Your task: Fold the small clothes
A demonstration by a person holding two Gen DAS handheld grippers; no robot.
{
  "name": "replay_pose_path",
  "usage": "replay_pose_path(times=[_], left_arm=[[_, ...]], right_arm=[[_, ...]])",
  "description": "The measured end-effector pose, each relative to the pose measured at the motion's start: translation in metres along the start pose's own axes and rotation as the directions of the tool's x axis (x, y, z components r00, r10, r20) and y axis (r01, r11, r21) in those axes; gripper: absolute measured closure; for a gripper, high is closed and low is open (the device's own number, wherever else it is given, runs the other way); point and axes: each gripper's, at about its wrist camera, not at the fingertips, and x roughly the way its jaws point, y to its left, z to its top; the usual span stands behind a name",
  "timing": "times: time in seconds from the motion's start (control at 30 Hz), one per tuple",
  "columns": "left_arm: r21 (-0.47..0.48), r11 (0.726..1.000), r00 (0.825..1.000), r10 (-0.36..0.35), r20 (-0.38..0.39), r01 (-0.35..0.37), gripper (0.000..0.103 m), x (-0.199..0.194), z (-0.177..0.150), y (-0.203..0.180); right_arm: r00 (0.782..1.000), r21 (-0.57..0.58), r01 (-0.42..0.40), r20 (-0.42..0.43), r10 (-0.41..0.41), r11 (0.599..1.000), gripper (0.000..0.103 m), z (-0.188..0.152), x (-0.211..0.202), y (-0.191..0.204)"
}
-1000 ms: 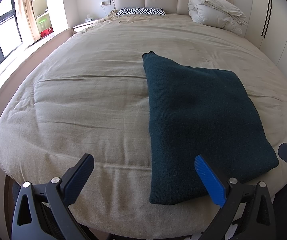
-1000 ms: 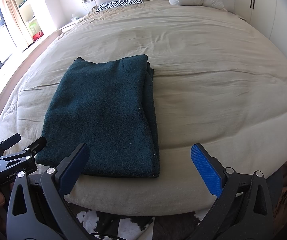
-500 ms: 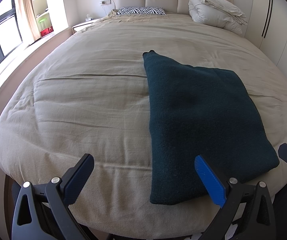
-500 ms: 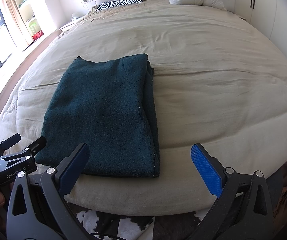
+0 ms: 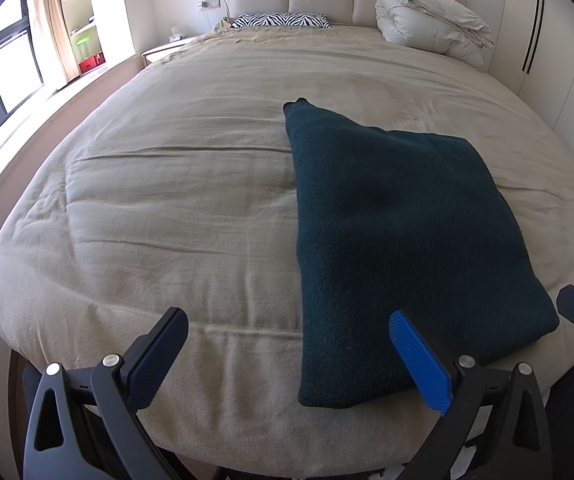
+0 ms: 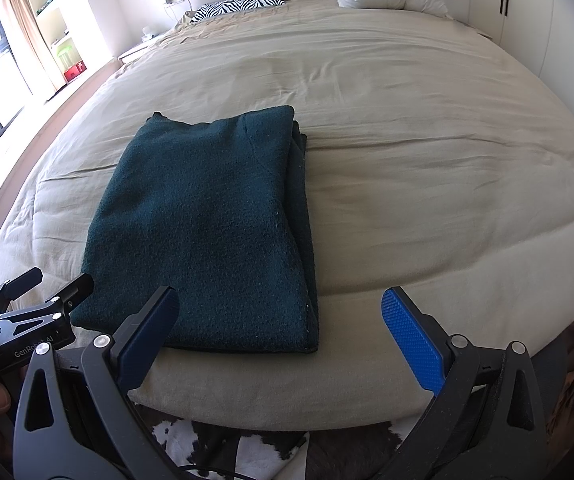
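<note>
Folded dark green sweater on beige bed, right tool spread above its near edge

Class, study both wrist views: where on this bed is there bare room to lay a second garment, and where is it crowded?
Bare bedspread lies left of the folded dark green sweater, and another wide patch lies right of it, toward the wardrobe doors. The head end is crowded by the zebra pillow and rolled duvet. Both the left gripper and right gripper are open, at the foot edge.

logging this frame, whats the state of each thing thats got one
dark green sweater: folded, flat on bed
left gripper: open, empty
right gripper: open, empty
white duvet: bundled at headboard
zebra pillow: lying flat
beige bedcover: spread, lightly creased
</note>
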Motion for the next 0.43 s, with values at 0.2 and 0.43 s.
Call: replay_pose_path(times=[0.2,0.43], left_arm=[[0.003,1.000,1.000,-0.002,-0.004,0.002,0.000,0.0014,-0.0026,-0.0010],[0.013,1.000,1.000,-0.008,0.006,0.008,0.000,0.0012,-0.0009,-0.0006]], right_arm=[[1.000,0.000,-0.001,-0.003,0.001,1.000,0.000,-0.0010,0.0008,-0.0008],[1.000,0.003,-0.003,-0.007,0.003,1.000,0.000,-0.0033,0.0020,-0.0021]])
